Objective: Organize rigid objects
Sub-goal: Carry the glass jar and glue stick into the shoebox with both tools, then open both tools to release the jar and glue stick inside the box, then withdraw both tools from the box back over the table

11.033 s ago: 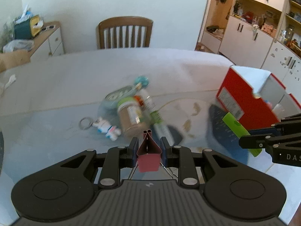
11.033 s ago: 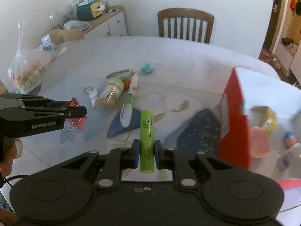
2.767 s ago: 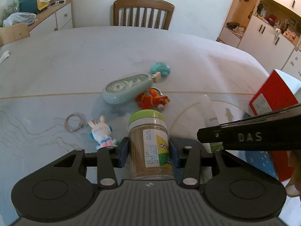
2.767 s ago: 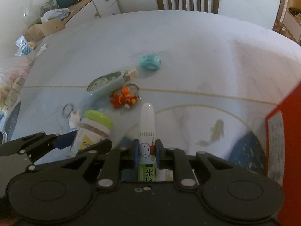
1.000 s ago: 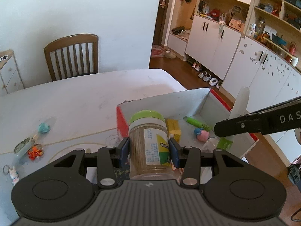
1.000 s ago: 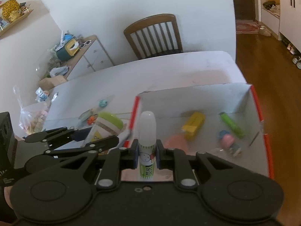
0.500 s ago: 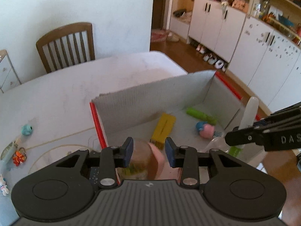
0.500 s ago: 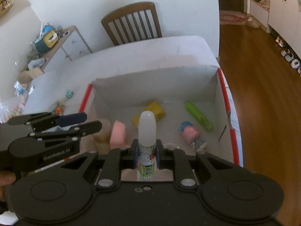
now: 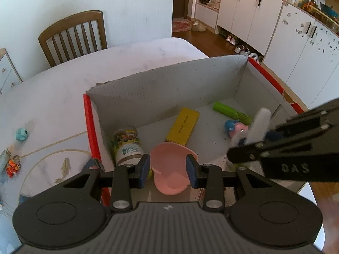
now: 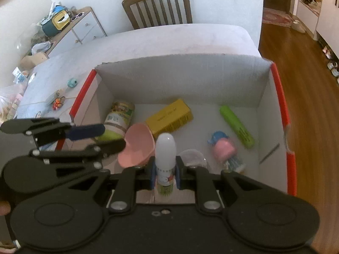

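A red box (image 9: 91, 124) with a white inside (image 10: 273, 89) stands on the table. In it lie the green-lidded jar (image 9: 126, 144) (image 10: 118, 118), a pink cup (image 9: 169, 169) (image 10: 137, 146), a yellow box (image 9: 183, 127) (image 10: 169, 118), a green marker (image 9: 231, 111) (image 10: 236, 124) and a blue-pink toy (image 9: 235, 128) (image 10: 222, 148). My left gripper (image 9: 168, 169) is open and empty above the pink cup, with the jar to its left. My right gripper (image 10: 165, 174) is shut on a white glue bottle (image 10: 165, 154) (image 9: 259, 124) over the box.
On the table left of the box lie a teal round toy (image 9: 21, 134) (image 10: 72, 82), an orange toy (image 9: 12, 166) (image 10: 58, 102) and a pale green case (image 10: 50, 98). A wooden chair (image 9: 73, 36) stands at the far side. The floor drops off right of the box.
My left gripper has let go of the jar, which now lies in the box at its left wall. My right gripper has moved lower into the box with the glue bottle.
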{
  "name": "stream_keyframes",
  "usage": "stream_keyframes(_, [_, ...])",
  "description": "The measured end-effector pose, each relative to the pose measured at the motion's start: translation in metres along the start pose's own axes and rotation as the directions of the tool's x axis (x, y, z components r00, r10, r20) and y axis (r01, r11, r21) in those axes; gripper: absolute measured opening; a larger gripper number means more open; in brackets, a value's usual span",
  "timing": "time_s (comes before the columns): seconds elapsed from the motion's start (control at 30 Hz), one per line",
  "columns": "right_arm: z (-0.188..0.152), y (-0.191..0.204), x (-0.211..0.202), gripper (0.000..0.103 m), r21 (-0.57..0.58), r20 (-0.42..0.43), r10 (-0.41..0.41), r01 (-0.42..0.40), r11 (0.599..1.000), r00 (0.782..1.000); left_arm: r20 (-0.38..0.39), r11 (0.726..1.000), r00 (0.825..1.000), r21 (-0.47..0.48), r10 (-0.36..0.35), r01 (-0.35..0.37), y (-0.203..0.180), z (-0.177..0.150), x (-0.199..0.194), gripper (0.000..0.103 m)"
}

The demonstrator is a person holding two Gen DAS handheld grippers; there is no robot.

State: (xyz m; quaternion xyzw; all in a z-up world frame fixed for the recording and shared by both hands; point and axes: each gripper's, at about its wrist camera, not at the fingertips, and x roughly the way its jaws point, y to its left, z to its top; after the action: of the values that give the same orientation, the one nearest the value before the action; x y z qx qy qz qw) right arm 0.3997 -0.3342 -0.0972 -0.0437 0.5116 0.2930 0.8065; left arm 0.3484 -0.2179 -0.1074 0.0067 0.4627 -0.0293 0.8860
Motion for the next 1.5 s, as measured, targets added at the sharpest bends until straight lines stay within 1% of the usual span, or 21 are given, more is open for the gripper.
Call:
stream_keyframes(0.13, [0.010, -0.004, 0.005, 0.017, 0.003, 0.013, -0.003, 0.003, 1.000, 1.000, -0.007, 1.000, 1.000, -0.011, 0.003, -0.003, -0.002, -0.001, 0.001, 0.037])
stream_keyframes(0.27, [0.019, -0.009, 0.009, 0.023, 0.016, 0.021, -0.001, 0.001, 1.000, 1.000, -0.013, 1.000, 1.000, -0.021, 0.009, -0.009, -0.004, 0.000, 0.003, 0.037])
stream_keyframes(0.43, [0.021, -0.014, 0.007, 0.031, 0.025, 0.029, 0.014, -0.015, 1.000, 0.999, -0.002, 0.999, 1.000, -0.037, 0.003, -0.003, -0.003, 0.001, 0.000, 0.037])
stream_keyframes(0.53, [0.021, -0.016, 0.004, 0.038, 0.030, 0.032, 0.028, -0.029, 0.999, 0.999, 0.009, 0.999, 1.000, -0.049, 0.002, -0.001, -0.002, 0.000, -0.004, 0.037])
stream_keyframes(0.6, [0.021, -0.016, 0.000, 0.045, 0.033, 0.041, 0.037, -0.039, 0.999, 0.998, 0.017, 0.998, 1.000, -0.059, 0.002, -0.001, -0.001, 0.000, -0.009, 0.037])
stream_keyframes(0.63, [0.021, -0.015, -0.002, 0.046, 0.034, 0.046, 0.040, -0.041, 0.999, 0.998, 0.021, 0.998, 1.000, -0.065, 0.001, 0.001, 0.000, 0.000, -0.011, 0.037])
stream_keyframes(0.7, [0.021, -0.015, -0.007, 0.055, 0.031, 0.059, 0.045, -0.047, 0.998, 0.997, 0.030, 0.997, 1.000, -0.079, 0.002, 0.001, 0.001, 0.001, -0.017, 0.037])
stream_keyframes(0.77, [0.020, -0.014, -0.013, 0.062, 0.027, 0.074, 0.048, -0.050, 0.998, 0.996, 0.040, 0.996, 0.999, -0.092, 0.006, -0.002, 0.003, 0.001, -0.023, 0.037])
stream_keyframes(0.9, [0.017, -0.009, -0.026, 0.070, 0.011, 0.100, 0.067, -0.069, 0.998, 0.993, 0.057, 0.994, 0.998, -0.113, 0.008, -0.002, 0.007, 0.001, -0.035, 0.037])
stream_keyframes(1.1, [0.011, 0.000, -0.042, 0.076, -0.009, 0.136, 0.088, -0.087, 0.996, 0.987, 0.077, 0.991, 0.997, -0.137, 0.015, -0.004, 0.014, -0.005, -0.052, 0.037])
stream_keyframes(1.2, [0.008, 0.004, -0.051, 0.080, -0.023, 0.157, 0.089, -0.086, 0.996, 0.984, 0.092, 0.991, 0.995, -0.135, 0.027, -0.014, 0.015, -0.007, -0.060, 0.039])
stream_keyframes(1.3, [0.004, 0.008, -0.059, 0.082, -0.033, 0.177, 0.091, -0.087, 0.996, 0.980, 0.115, 0.992, 0.993, -0.127, 0.032, -0.017, 0.016, -0.010, -0.069, 0.039])
stream_keyframes(1.37, [0.001, 0.012, -0.063, 0.083, -0.039, 0.192, 0.093, -0.087, 0.995, 0.977, 0.128, 0.992, 0.991, -0.124, 0.031, -0.015, 0.017, -0.012, -0.075, 0.042])
stream_keyframes(1.43, [0.000, 0.016, -0.067, 0.084, -0.048, 0.206, 0.093, -0.085, 0.995, 0.974, 0.143, 0.992, 0.989, -0.125, 0.029, -0.011, 0.019, -0.014, -0.080, 0.051])
stream_keyframes(1.5, [-0.003, 0.020, -0.071, 0.086, -0.059, 0.218, 0.094, -0.083, 0.995, 0.971, 0.160, 0.992, 0.987, -0.125, 0.026, -0.006, 0.023, -0.016, -0.086, 0.055])
